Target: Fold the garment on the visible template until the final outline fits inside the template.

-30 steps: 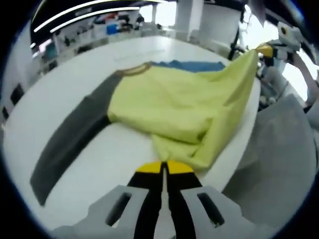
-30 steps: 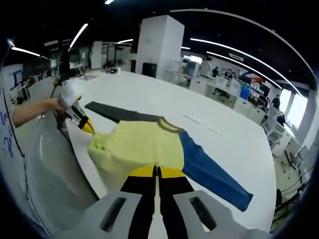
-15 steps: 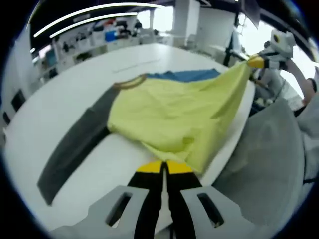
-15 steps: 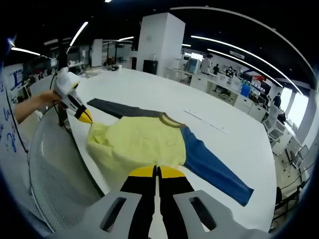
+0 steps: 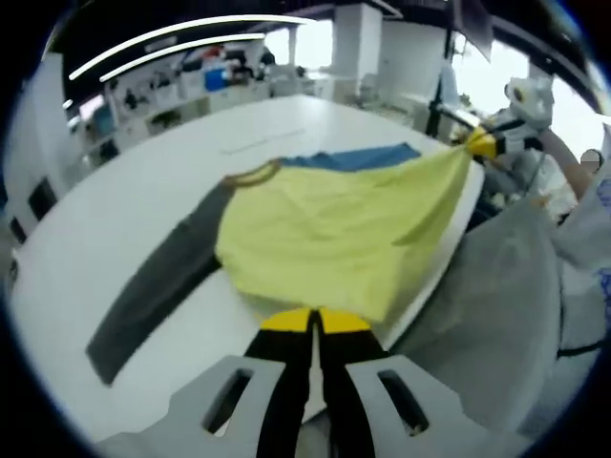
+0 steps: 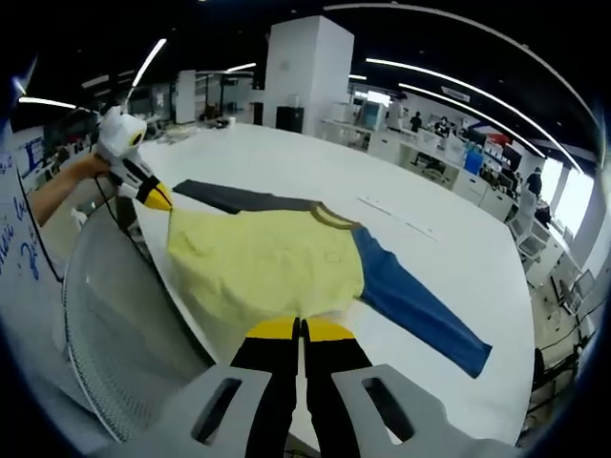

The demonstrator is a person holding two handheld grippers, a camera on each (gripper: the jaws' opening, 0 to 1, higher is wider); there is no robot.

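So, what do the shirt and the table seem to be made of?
The shirt looks like soft knit fabric, matte: it drapes and creases where the left gripper and right gripper pinch its hem. The sleeves, one blue and one dark grey, look alike. The table seems a hard, smooth white surface, perhaps laminate.

Open office: white pillar (image 6: 305, 76); ceiling light strips (image 6: 434, 81); distant desks (image 6: 458, 157).
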